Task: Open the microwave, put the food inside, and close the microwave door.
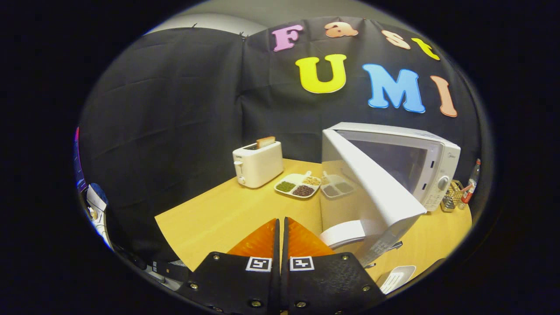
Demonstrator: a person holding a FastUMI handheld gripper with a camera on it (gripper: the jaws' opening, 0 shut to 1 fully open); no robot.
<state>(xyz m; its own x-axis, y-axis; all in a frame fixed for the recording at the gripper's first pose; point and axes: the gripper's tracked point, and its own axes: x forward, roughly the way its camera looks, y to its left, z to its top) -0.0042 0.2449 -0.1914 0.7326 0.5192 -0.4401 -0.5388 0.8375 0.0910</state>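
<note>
One microwave (433,175) stands on the tabletop (227,214) at about two o'clock from the fingers, well beyond them. Its door (372,183) is swung wide open toward the camera, hinged on the left side, and its outer edge reaches down close to the right finger at about one o'clock. The glossy door face mirrors the divided dish beside it. The oven's cavity shows dark behind the door, and what lies inside cannot be told.

Under the door's lower edge, just right of the fingers at two o'clock, sits a white plate (343,232); what it carries is hidden. A second white, ribbed object (396,278) lies at four o'clock near the tabletop's edge, too cut off to name.

At twelve o'clock, beyond the fingertips, rests one divided dish (298,185) with four compartments of grains or beans. Left of it, at eleven o'clock, stands one white toaster (258,164) with a single slice of bread (266,141) sticking up from a slot. Past the microwave at three o'clock are a small wire basket (453,199) and a bottle (471,186).

The gripper (281,227) hangs over the near tabletop, fingers clenched together, pads touching, nothing between them.
</note>
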